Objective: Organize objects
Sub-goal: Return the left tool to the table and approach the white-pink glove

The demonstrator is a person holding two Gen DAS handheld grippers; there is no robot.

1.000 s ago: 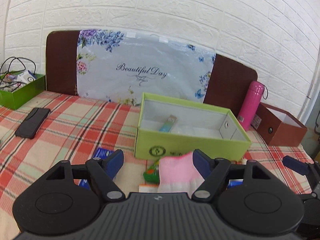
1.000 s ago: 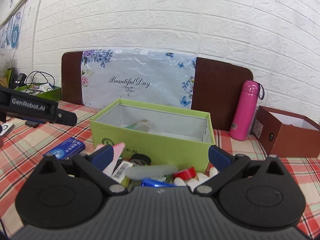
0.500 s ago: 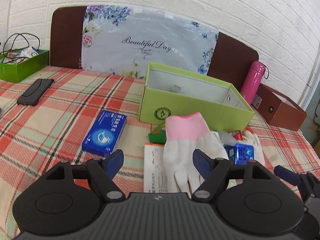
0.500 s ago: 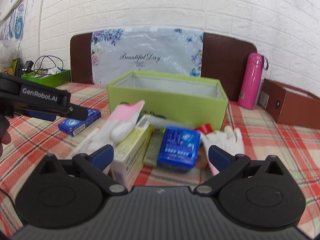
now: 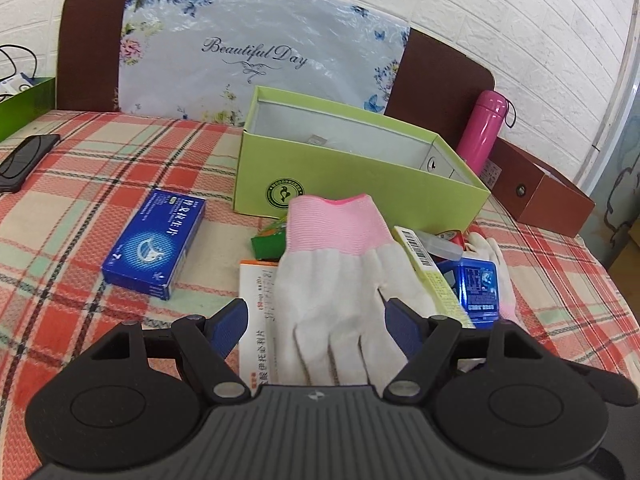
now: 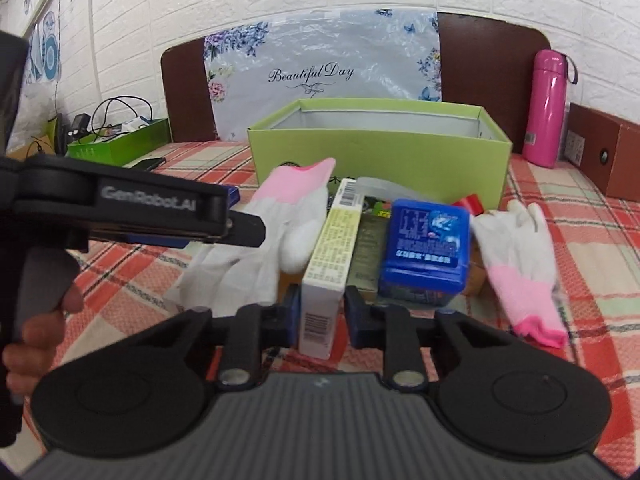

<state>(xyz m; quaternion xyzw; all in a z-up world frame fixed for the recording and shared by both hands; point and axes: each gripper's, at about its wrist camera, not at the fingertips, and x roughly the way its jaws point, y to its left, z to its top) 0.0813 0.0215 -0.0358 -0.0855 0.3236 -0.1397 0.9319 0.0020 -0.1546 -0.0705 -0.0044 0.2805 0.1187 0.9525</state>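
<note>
Yellow-white carton (image 6: 329,264) long axis toward green box (image 6: 380,160); right jaws closing around it, left wide.

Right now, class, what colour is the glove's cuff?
Pink, on a white glove; clearest in the left wrist view.

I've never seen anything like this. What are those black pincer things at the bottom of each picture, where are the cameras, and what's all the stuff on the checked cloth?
No robot here: a person holds a two-fingered tool in each hand, and each tool carries a wide-angle camera looking along its fingers. One picture comes from the left tool, the other from the right tool.

On the checked cloth stands an open green box. In front of it lies a pile: a white glove with a pink cuff, a second glove, a pale yellow carton, a blue tin and a blue box off to one side.

The left tool's jaws stand apart around the first glove's fingers, not gripping. The right tool's jaws are closing on the yellow carton, which sits between them.
</note>
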